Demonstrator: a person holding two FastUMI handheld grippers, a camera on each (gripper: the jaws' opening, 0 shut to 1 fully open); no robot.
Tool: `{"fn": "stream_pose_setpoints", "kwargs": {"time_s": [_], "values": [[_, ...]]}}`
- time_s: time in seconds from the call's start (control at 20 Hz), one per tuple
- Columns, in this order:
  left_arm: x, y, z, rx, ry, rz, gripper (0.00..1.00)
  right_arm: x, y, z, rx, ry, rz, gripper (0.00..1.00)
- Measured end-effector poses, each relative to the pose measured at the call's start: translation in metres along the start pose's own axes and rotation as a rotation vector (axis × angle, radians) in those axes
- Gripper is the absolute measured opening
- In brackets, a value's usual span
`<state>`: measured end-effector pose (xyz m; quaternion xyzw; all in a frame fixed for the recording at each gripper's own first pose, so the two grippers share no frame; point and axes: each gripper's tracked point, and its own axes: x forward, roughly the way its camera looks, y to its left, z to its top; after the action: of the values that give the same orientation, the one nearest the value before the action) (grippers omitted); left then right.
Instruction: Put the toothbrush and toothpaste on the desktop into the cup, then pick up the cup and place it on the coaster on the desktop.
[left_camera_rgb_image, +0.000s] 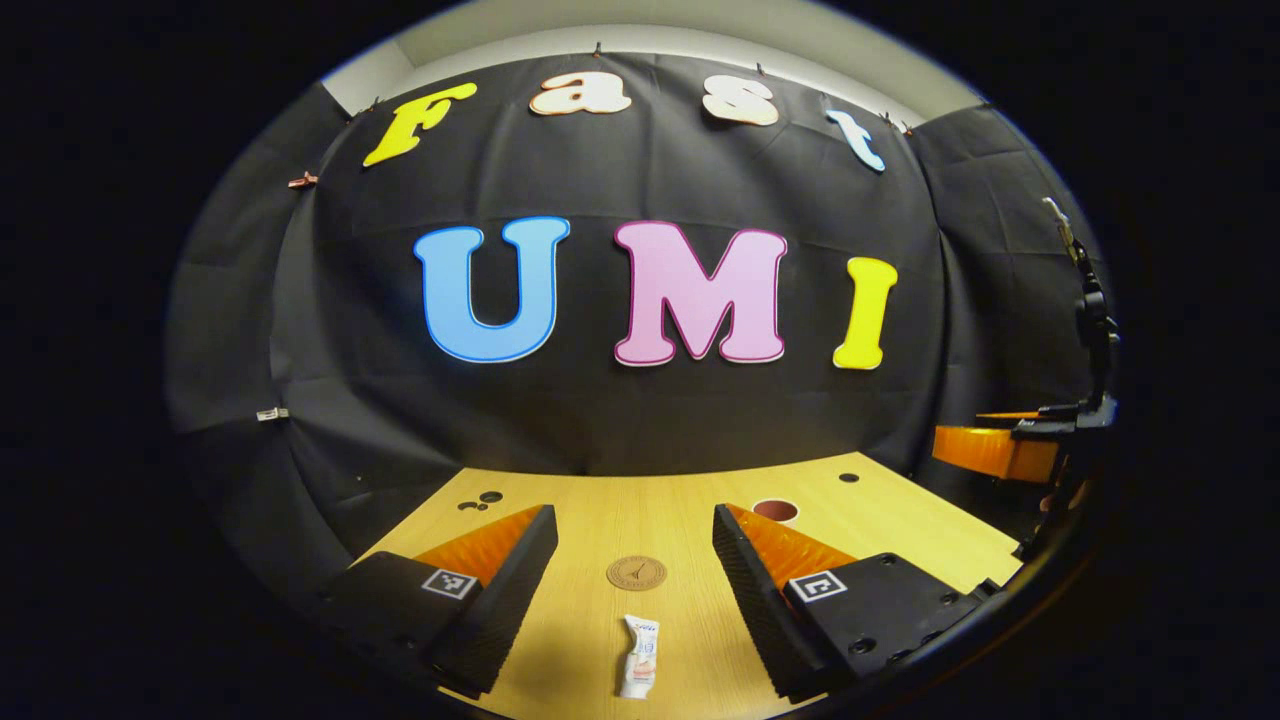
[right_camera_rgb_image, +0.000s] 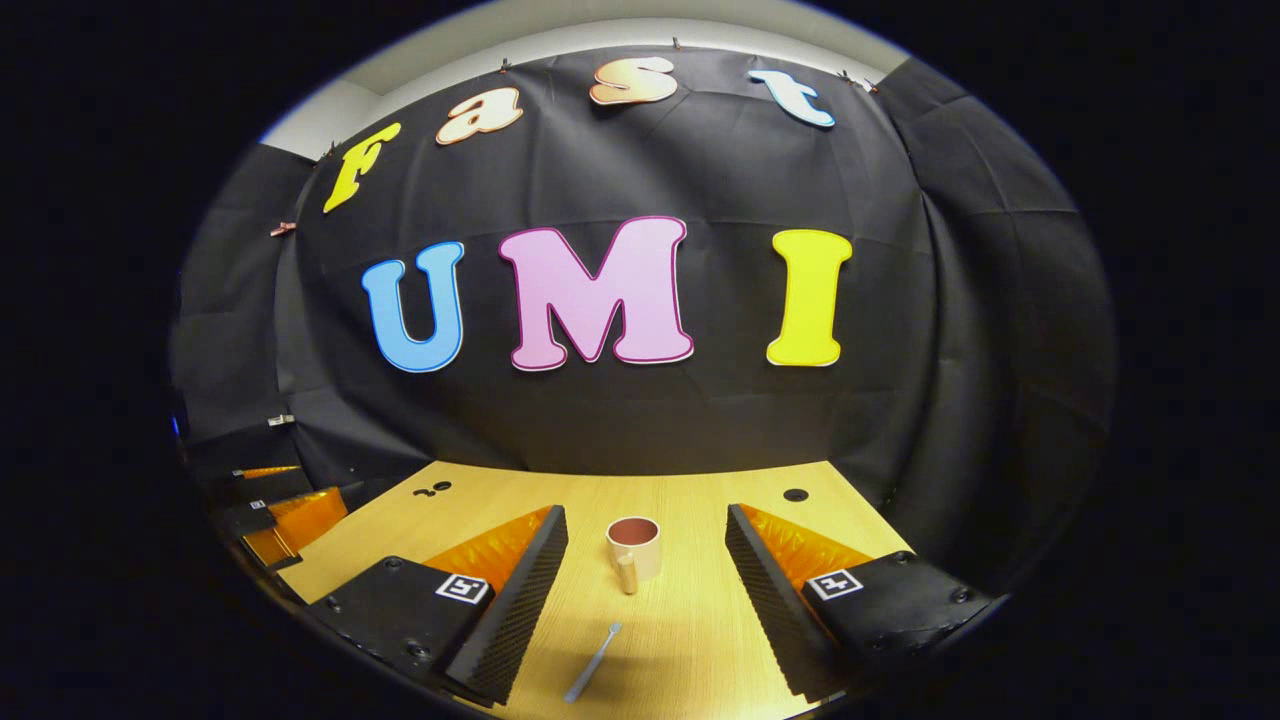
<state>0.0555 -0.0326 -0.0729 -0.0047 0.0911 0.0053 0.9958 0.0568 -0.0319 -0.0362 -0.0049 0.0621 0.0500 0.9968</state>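
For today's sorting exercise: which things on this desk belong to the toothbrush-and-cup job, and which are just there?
Belong to the job:
toothpaste
toothbrush
cup
coaster

Just there:
desk
holes in the desk
clips on the cloth wall

Both hand-held grippers, left and right, are open and hold nothing.

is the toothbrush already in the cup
No, the toothbrush lies flat on the desktop, in front of the cup.

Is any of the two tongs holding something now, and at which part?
Nothing is held. The left tongs stand open above the toothpaste; the right tongs stand open near the toothbrush.
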Motion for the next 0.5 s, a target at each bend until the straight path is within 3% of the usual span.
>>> {"fn": "stream_pose_setpoints", "kwargs": {"time_s": [0.15, 0.5], "values": [[0.015, 0.002, -0.027, 0.024, 0.054, 0.005, 0.97, 0.008, 0.002, -0.009, -0.005, 0.027, 0.028, 0.98], [0.043, -0.009, -0.139, 0.084, 0.309, -0.034, 0.96, 0.031, 0.005, -0.038, -0.024, 0.111, 0.092, 0.98]]}}
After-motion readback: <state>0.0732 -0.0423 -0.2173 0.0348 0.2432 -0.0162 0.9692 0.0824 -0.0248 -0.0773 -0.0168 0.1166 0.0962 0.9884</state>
